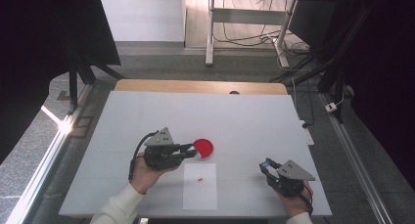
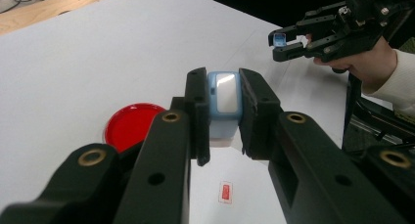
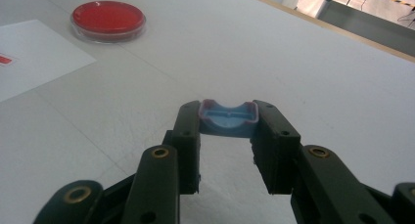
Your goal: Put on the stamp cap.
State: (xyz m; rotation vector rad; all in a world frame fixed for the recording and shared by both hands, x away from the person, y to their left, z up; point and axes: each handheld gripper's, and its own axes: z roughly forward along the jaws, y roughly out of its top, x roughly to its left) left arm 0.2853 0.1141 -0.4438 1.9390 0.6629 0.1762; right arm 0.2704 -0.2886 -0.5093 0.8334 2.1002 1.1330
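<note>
Left gripper (image 2: 224,114): clamping a light blue block (image 2: 224,99) between its jaws, hovering beside the red dish (image 1: 203,147).
Right gripper (image 3: 227,136): pinching a small blue cap (image 3: 228,117), resting low over the white table (image 1: 254,116).
Paper sheet (image 1: 200,187): lying between both hands, carrying a red mark (image 1: 200,179).

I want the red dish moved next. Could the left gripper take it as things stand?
Probably not yet. The left gripper is right beside the red dish, nothing between, but its jaws are shut on a blue block.
</note>
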